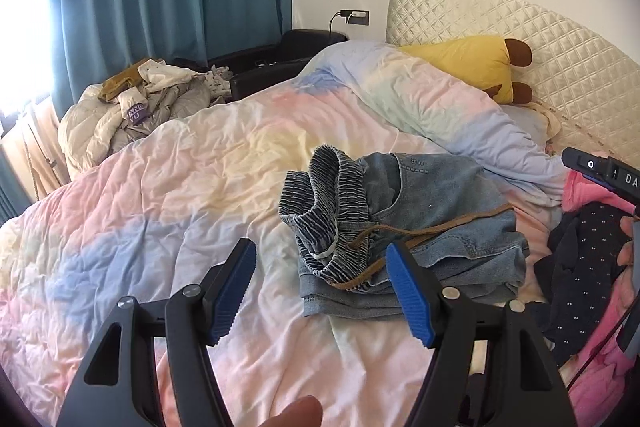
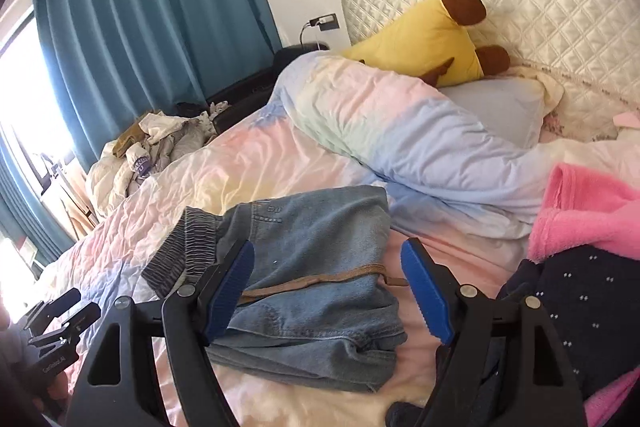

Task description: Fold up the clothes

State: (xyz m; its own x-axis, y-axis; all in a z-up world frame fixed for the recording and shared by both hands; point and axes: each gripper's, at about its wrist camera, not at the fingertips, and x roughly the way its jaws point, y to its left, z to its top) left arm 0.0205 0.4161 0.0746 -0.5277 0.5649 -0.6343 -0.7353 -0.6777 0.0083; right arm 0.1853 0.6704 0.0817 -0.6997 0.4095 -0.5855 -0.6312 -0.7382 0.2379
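Jeans: folded denim, ribbed elastic waistband, brown drawstring, on pastel quilt | left gripper: wide, empty | right gripper: wide, empty | fluffy pink fleece right of jeans

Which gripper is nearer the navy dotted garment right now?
Right. The right gripper hangs open just left of the navy dotted garment, over the folded jeans. The left gripper sits farther left, beyond the jeans.

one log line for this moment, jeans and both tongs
jeans: folded on quilt | left tongs: open, empty | right tongs: open, empty | navy dotted garment: unfolded
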